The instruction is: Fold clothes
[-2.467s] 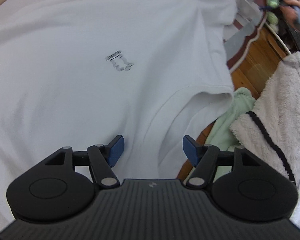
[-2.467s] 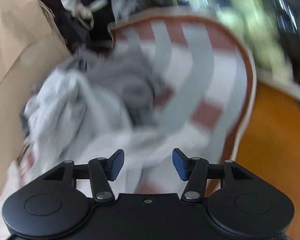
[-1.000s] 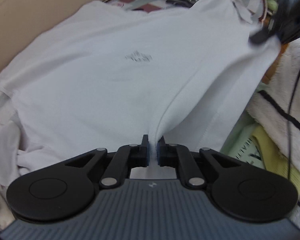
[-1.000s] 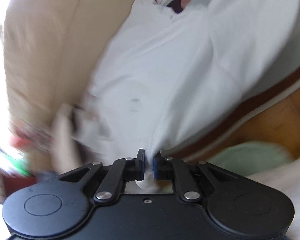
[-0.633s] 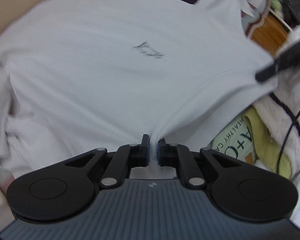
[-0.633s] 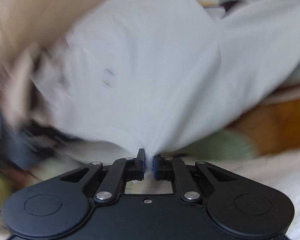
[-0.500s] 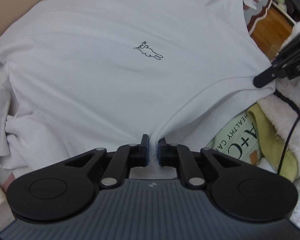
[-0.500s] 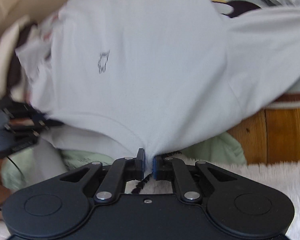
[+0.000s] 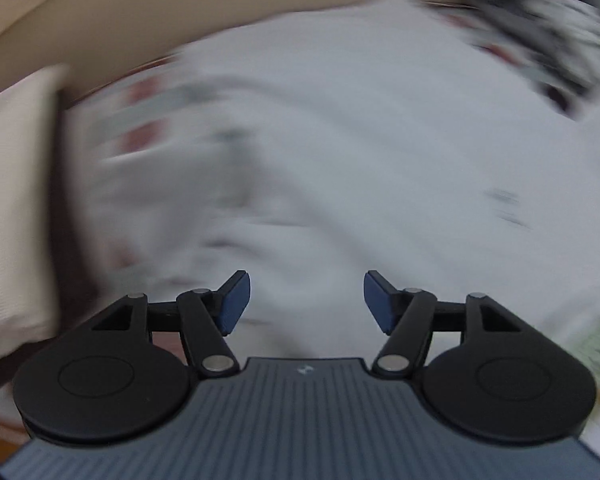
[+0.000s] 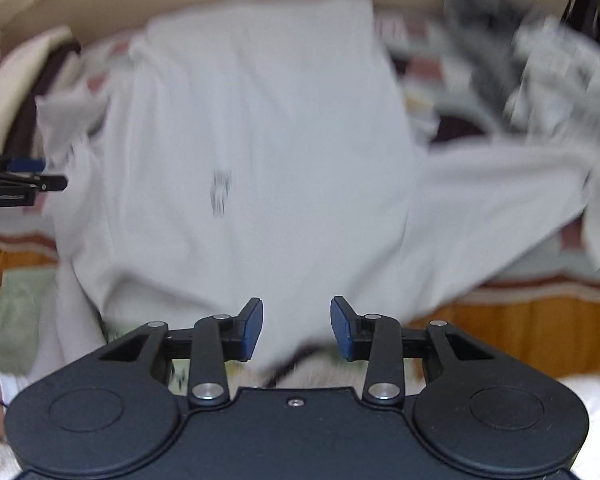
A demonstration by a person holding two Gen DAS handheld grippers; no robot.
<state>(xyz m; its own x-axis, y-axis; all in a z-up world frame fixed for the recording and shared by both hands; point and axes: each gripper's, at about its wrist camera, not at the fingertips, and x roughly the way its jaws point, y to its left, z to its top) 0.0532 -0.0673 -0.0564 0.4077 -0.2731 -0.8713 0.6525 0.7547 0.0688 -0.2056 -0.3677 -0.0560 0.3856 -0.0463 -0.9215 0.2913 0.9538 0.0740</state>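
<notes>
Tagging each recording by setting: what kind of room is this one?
Probably a bedroom. A white T-shirt with a small dark print lies spread on a striped red, grey and white bedcover over a wooden bed frame, with a heap of unfolded grey clothes behind.

Soft matt white cloth shirt (image 10: 268, 128), glossy orange wood bed frame (image 10: 540, 332), fluffy white blanket (image 10: 596, 408).

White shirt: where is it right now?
Right wrist view: the white shirt lies spread on the striped bedcover, ahead of the open right gripper, pile of clothes at its right.
</notes>
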